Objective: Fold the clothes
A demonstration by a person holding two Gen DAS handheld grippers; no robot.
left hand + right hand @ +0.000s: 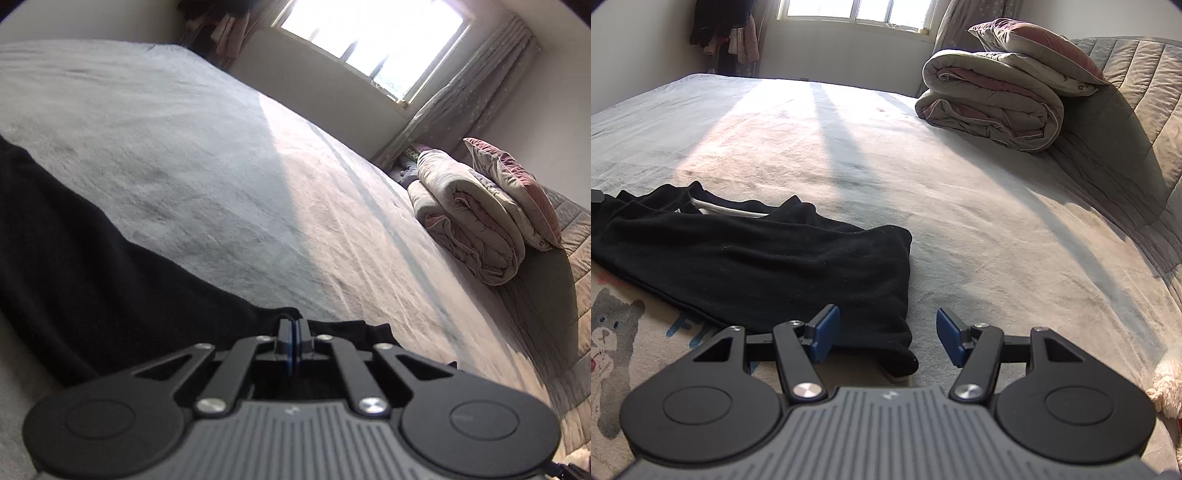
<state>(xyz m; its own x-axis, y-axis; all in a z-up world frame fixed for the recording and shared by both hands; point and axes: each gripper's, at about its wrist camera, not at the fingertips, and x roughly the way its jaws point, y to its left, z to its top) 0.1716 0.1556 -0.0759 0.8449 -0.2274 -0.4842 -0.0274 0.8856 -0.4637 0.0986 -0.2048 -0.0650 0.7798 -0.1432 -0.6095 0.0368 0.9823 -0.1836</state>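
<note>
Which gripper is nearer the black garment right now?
Left. The left gripper is shut at the black garment's edge, apparently pinching it. The right gripper is open, hovering above the garment's near corner without gripping it.

You get strong daylight from the blown-out white-framed window [373,40], overexposed in both views. It throws a warm bright patch with dark bar shadows across the pale grey plush bed cover [923,192]. The black knit garment [768,266] loses detail in shade. Your fisheye edges bend and darken; the left view looks slightly soft.
</note>
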